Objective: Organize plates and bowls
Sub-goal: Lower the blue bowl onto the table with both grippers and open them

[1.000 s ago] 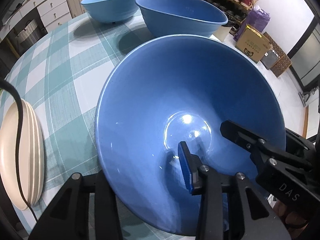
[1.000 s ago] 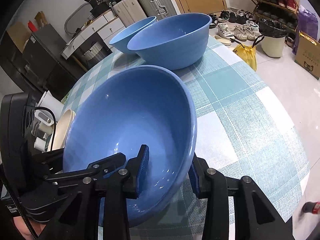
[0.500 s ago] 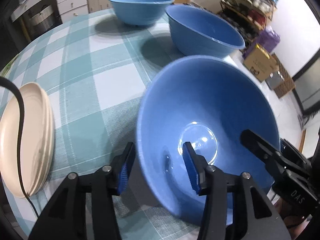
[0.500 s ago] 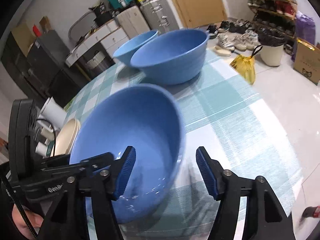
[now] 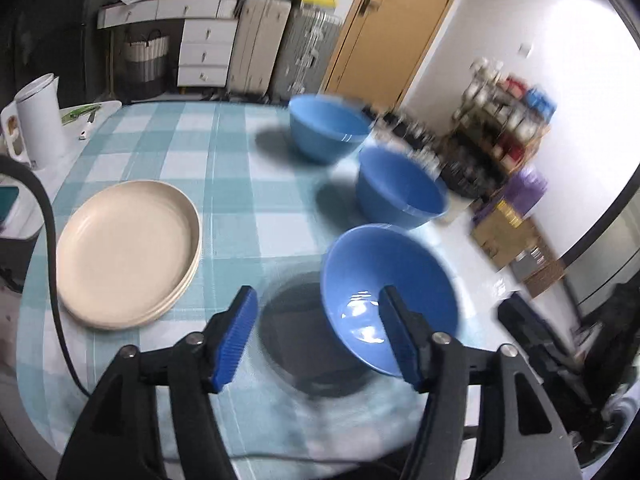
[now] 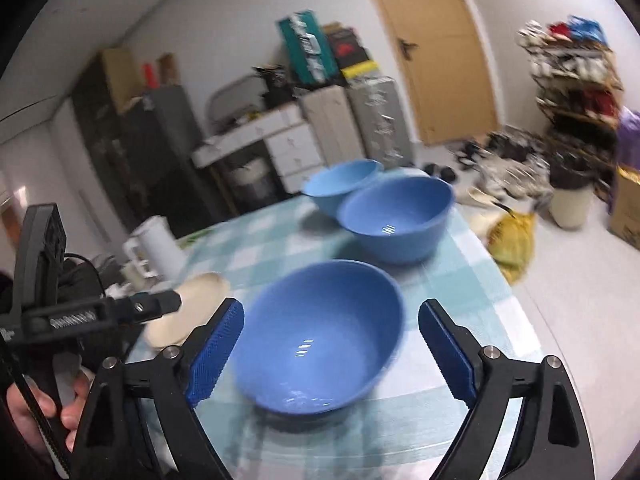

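At 12 o'clock, motion blur smears far bowl [image 5: 328,128]; three blue bowls, plate stack [image 5: 128,248] count unclear. My left gripper [image 5: 316,336] and right gripper [image 6: 332,354] gape wide, empty.

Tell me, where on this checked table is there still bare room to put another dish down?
The widest bare stretch of the table lies between the cream plates and the row of blue bowls, running back toward the white jug. The right edge is crowded: near bowl, middle bowl and far bowl stand close together.
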### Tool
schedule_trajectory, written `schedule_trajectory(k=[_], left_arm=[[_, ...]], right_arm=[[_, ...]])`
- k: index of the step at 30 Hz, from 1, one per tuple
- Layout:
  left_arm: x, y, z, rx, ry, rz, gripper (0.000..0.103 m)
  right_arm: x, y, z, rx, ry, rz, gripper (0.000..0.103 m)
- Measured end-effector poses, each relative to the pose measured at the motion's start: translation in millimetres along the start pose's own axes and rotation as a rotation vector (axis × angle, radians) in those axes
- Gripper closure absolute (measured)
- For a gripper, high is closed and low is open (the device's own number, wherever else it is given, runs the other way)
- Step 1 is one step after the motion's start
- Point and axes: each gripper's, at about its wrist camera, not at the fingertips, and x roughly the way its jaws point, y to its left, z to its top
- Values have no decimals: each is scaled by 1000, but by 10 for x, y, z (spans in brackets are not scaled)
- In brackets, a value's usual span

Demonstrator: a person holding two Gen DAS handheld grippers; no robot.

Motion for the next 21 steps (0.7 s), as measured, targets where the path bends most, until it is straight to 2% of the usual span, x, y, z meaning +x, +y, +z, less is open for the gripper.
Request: schedule_trajectory(k=[1,3,6,9,12,16,18,21], left_arm=[[-133,-1,-30,-1,-30,-26,38],[-396,-29,-118,11,-98,-31,36],[-781,-47,-244,18,-232,-12,11],[-1104,-132,-350,59,-357,10,8],[-1329,-222,-457,101,-446,11,3],[-1427,-268,-544,115,-514,34,0],[-1380,-312,-571,138,-519,119,0],[-1264,-369,-576,176,-483,242,0]], right_arm=[[-83,38,15,-14,-14,6,12],[-255,125,35,-46,-58,16,10],[-553,283,41,-89,-157,27,1],[-832,425,42,-123,-245,33,1],[-1038,562,22,-164,-271,55,1],[-1219,766,-33,-235,-279,69,1],[-1308,841,-55,-258,-290,79,1],[-1433,941,-79,-290,-308,90,1]])
